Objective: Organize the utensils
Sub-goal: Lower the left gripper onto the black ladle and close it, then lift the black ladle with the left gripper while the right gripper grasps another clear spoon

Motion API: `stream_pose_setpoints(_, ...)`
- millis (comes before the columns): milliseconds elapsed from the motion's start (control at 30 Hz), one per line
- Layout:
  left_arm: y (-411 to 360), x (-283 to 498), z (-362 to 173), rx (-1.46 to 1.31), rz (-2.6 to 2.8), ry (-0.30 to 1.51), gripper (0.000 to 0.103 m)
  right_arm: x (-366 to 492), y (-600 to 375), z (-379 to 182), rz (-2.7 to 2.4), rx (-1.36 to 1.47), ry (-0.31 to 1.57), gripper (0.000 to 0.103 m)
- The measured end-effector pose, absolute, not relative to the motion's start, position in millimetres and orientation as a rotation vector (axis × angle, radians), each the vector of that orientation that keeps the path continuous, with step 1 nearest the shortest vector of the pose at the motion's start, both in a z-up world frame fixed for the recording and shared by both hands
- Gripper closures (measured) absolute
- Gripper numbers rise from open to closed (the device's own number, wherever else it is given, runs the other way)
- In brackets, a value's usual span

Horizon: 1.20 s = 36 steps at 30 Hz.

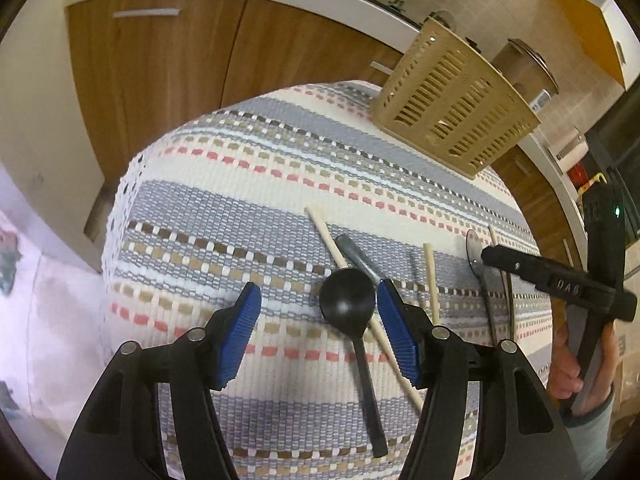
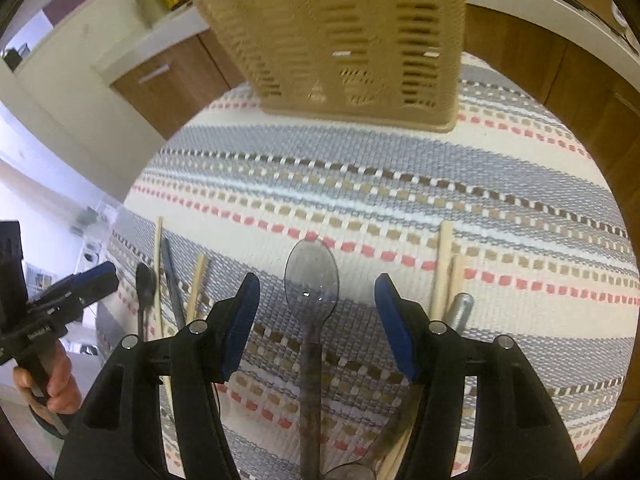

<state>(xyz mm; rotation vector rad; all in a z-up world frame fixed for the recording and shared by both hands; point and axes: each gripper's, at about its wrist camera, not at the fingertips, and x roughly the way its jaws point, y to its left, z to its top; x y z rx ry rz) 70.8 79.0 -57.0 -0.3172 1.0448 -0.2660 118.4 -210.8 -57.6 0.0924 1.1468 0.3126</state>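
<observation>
A black spoon [image 1: 347, 300] lies on the striped cloth, its bowl just inside my open left gripper [image 1: 318, 312] by the right blue pad [image 1: 396, 336]. A cream chopstick [image 1: 360, 300] and a grey handle [image 1: 358, 258] cross under it. Another chopstick [image 1: 431, 284] lies to the right. A clear grey spoon [image 2: 311, 280] lies lengthwise between the pads of my open right gripper [image 2: 316, 308], not gripped. The beige slotted utensil basket [image 1: 452, 96] stands at the far edge of the cloth and also shows in the right wrist view [image 2: 344, 36].
Two chopsticks [image 2: 444, 272] and a grey handle [image 2: 460, 310] lie right of the right gripper. The black spoon [image 2: 145, 280] and more chopsticks [image 2: 196, 284] lie at its left. The striped cloth [image 1: 240, 208] covers the table. Wooden cabinets [image 1: 160, 64] stand behind.
</observation>
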Motion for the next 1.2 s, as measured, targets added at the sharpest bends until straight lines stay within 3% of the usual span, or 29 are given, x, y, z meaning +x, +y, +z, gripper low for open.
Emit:
stream_pose_setpoints(700,12,78,-68,-0.025,-0.163,1.093,0.042,115,-168,-76,0.233,-0.174,1.112,0.047)
stream_pose_setpoints(800,11,79,-68,-0.013,-0.153,1.096,0.046,116,-165,-75,0.233,-0.190,1.116,0.047)
stream_pose_setpoints(967,10,80,-66,0.013,-0.131,1.101,0.067,116,-160,-73,0.246,-0.202,1.119,0.065)
stream_pose_setpoints(1067,11,80,-65,0.008,-0.138,1.099,0.067,115,-153,-73,0.255,-0.214,1.116,0.073)
stream_pose_setpoints(1200,16,75,-62,-0.019,-0.152,1.082,0.067,114,-152,-73,0.260,-0.206,1.107,0.074)
